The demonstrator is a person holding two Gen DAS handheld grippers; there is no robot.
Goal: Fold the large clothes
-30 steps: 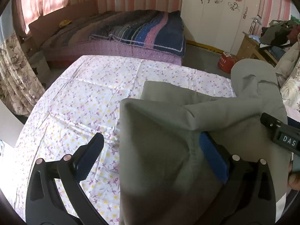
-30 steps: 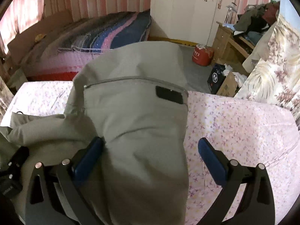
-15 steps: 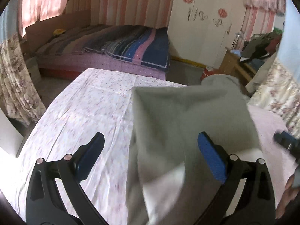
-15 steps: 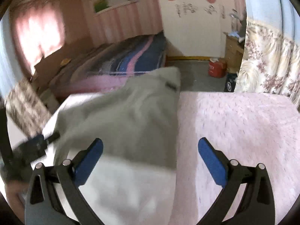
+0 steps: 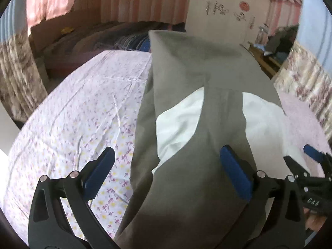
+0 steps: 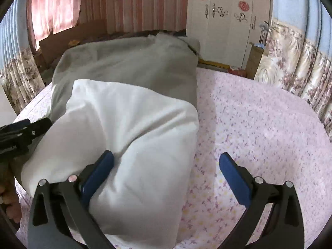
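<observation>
Grey trousers (image 5: 197, 72) stretch away across the flower-print tablecloth (image 5: 72, 114), with white pocket linings (image 5: 178, 120) showing. My left gripper (image 5: 167, 152) is open and the grey cloth runs between its blue pads; I cannot tell whether it touches them. In the right wrist view the same garment (image 6: 124, 66) bulges up, with its white lining (image 6: 134, 124) nearest. My right gripper (image 6: 167, 156) is open, its left pad against the lining's edge and its right pad over bare tablecloth (image 6: 259, 124). Each gripper shows at the edge of the other's view (image 5: 311, 155) (image 6: 20, 132).
A bed with a striped blanket (image 5: 128, 41) stands beyond the table. White wardrobe doors (image 6: 224, 20) and a wooden dresser (image 5: 265, 56) are at the back right. Floral curtains (image 6: 290, 62) hang along the right. A person's hand (image 6: 10, 203) is at the lower left.
The trousers have turned over: a grey outside with a dark patch showed before, white linings show now. Both cameras have tilted up and the garment has spread lengthwise away from me.
</observation>
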